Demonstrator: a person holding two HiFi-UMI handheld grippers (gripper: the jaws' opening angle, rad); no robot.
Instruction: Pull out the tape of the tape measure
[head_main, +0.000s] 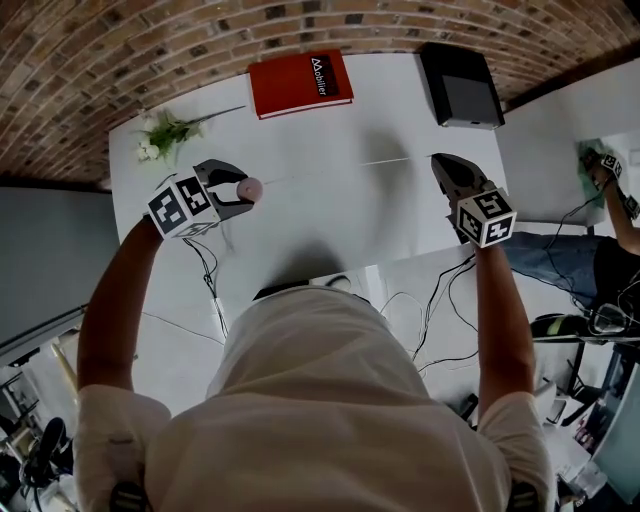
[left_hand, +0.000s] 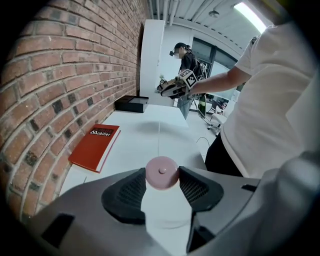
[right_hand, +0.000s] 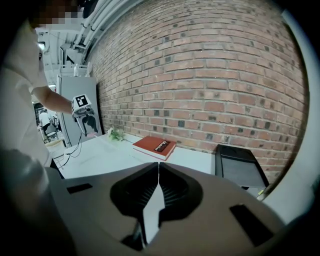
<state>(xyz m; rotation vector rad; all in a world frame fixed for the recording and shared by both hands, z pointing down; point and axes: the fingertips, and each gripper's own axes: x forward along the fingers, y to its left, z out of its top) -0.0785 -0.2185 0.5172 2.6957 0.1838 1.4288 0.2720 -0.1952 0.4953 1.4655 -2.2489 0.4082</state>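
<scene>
A small round pink tape measure (head_main: 251, 187) sits pinched between the fingertips of my left gripper (head_main: 243, 190), over the left part of the white table (head_main: 330, 225). In the left gripper view the pink case (left_hand: 161, 172) touches both pads (left_hand: 131, 190). Its thin white tape (head_main: 340, 170) runs out to the right, straight to the tip of my right gripper (head_main: 438, 160). That gripper (right_hand: 158, 167) is shut, with the tape's end at its tip. The tape (left_hand: 158, 137) hangs taut above the table between the two grippers.
A red book (head_main: 300, 83) lies at the table's far edge by the brick wall, and a black case (head_main: 460, 85) at the far right corner. A flower sprig (head_main: 165, 132) lies far left. Cables (head_main: 430, 300) trail off the near edge. Another person (head_main: 610, 200) stands at the right.
</scene>
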